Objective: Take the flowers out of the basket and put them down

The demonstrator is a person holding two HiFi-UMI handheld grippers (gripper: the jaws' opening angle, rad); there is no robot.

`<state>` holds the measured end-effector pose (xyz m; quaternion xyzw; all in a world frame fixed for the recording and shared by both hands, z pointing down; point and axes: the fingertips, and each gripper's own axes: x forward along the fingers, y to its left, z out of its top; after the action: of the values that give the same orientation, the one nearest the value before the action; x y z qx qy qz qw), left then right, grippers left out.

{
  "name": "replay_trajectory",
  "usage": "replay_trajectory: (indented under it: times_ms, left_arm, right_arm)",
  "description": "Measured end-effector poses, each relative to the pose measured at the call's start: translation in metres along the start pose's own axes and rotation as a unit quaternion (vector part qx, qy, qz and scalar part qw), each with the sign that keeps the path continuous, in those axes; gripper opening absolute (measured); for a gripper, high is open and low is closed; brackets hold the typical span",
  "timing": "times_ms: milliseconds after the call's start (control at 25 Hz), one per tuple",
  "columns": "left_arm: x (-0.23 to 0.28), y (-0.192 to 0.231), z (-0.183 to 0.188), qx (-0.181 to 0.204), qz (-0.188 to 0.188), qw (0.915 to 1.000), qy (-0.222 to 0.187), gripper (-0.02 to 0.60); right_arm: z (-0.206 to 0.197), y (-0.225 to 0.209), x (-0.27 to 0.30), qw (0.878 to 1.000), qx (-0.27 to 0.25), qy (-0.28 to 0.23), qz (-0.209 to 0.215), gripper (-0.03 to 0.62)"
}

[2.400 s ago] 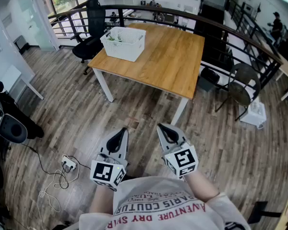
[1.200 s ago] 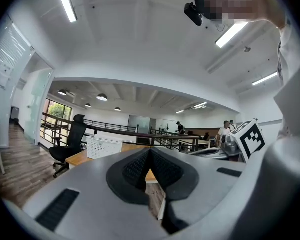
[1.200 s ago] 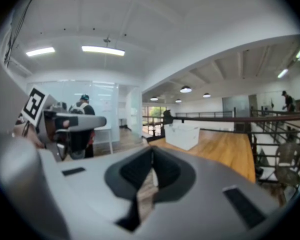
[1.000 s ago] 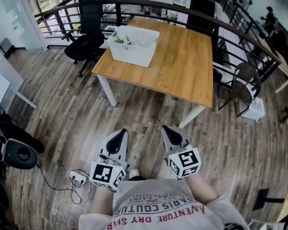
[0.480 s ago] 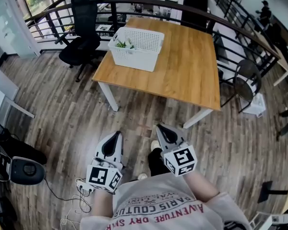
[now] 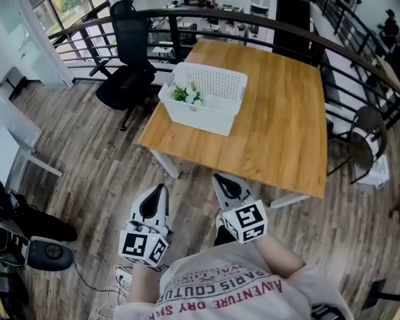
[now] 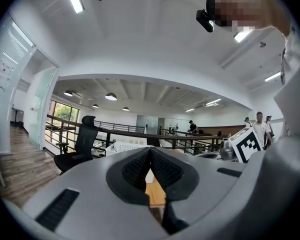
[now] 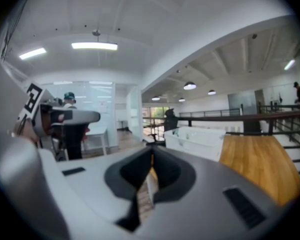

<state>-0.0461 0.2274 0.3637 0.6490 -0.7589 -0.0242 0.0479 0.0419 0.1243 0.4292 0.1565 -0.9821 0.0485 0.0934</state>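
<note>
A white slotted basket point(image 6: 212, 101) stands on the wooden table point(image 6: 280, 125), near its left end. White flowers with green leaves point(image 6: 187, 94) lie in the basket's left part. Both grippers are held close to the person's body, short of the table's near edge. My left gripper point(image 6: 161, 189) is shut with nothing in it, and so is my right gripper point(image 6: 219, 178). The left gripper view shows the jaws point(image 7: 150, 150) closed, with the basket point(image 7: 126, 146) far ahead. From the right gripper point(image 8: 152, 150), the basket point(image 8: 197, 140) and table point(image 8: 255, 159) lie ahead to the right.
A black office chair point(image 6: 128, 79) stands at the table's left. A dark metal railing point(image 6: 267, 22) runs behind the table, and a round chair point(image 6: 363, 145) stands at its right. Cables and a dark round device point(image 6: 50, 252) lie on the wood floor at the lower left.
The person has walked toward the table: table and basket now sit nearer and lower in the head view. Both grippers stay shut and held close to the body.
</note>
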Motion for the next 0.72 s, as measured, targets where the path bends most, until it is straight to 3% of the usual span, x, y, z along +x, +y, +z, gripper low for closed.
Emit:
replay_trajectory:
  times_ms: [200,440,600,720]
  left_arm:
    - [0.095,0.011,0.028,0.013,0.001,0.9997,-0.021,0.021]
    - [0.175,0.018,0.023,0.02,-0.021,0.9995,-0.014,0.021]
    - [0.225,0.07,0.019,-0.002,-0.029,0.9995,0.007,0.021]
    - [0.27,0.115,0.027,-0.018,-0.056,0.9981,0.017,0.021]
  right_arm:
    - [0.034,-0.063,0.054,1.0,-0.018,-0.012,0.022,0.029]
    - [0.043,-0.124,0.098,1.0,-0.024,-0.011,0.014,0.03]
    - [0.054,-0.152,0.15,1.0,-0.014,0.008,-0.008,0.03]
    - [0.065,-0.173,0.198,0.999,0.006,0.022,-0.037,0.029]
